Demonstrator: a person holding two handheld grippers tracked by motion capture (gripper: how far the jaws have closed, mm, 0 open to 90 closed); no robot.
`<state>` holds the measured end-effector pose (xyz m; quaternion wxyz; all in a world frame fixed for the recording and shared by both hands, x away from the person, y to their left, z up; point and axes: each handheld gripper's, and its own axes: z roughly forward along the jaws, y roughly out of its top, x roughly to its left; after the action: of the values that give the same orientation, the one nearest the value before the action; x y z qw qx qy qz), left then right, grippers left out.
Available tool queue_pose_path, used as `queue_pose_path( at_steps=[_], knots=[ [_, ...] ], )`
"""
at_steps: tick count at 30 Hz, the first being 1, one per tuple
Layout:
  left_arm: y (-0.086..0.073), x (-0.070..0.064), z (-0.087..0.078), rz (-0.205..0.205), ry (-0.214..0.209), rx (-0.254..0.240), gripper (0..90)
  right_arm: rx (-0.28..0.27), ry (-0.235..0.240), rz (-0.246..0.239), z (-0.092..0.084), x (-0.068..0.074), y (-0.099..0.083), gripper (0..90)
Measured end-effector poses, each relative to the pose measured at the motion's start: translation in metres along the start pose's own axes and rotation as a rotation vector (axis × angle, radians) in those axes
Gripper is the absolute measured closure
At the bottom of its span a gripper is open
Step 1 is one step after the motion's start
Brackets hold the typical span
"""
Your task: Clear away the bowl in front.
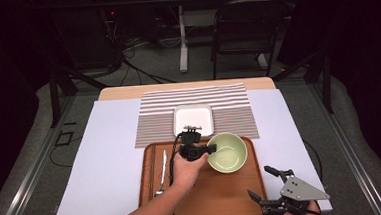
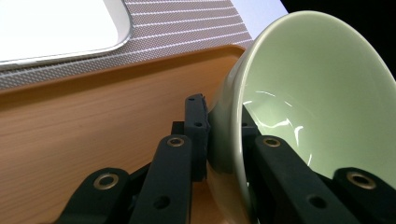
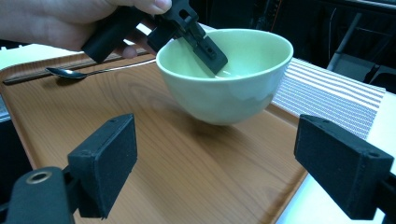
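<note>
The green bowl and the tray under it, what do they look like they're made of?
Green bowl: probably glazed ceramic; smooth pale green surface with bright glossy highlights inside. The left gripper clamps its rim. Tray: wood or a wood-look laminate; brown grain lines with a soft satin sheen. Which of the two is unclear.

The near half of the wooden tray lies bare in front of the right gripper, leaving an open path toward the green bowl. To the bowl's left, the left gripper and the person's hand stand in the way, with a spoon just beyond. Past the tray, a white square plate sits on the striped placemat, whose sides stay free.
</note>
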<state>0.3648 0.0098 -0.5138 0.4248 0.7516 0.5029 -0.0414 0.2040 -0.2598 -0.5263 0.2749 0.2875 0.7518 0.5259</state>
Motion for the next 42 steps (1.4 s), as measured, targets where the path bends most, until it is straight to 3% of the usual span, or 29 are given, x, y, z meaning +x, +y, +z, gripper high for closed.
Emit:
queue_pose_path(
  at_steps=[26,28,42],
  knots=[
    [-0.017,-0.023,0.031,-0.018,-0.026,0.113,80.8,-0.008,0.004,-0.010,-0.001,0.002,0.001,13.0],
    [-0.017,-0.024,0.033,-0.006,-0.020,0.130,80.5,-0.008,0.005,-0.009,-0.001,0.002,0.001,13.0],
    [-0.014,-0.032,0.042,-0.007,-0.012,0.151,79.4,-0.010,0.002,-0.009,-0.001,0.002,0.001,13.0]
  ],
)
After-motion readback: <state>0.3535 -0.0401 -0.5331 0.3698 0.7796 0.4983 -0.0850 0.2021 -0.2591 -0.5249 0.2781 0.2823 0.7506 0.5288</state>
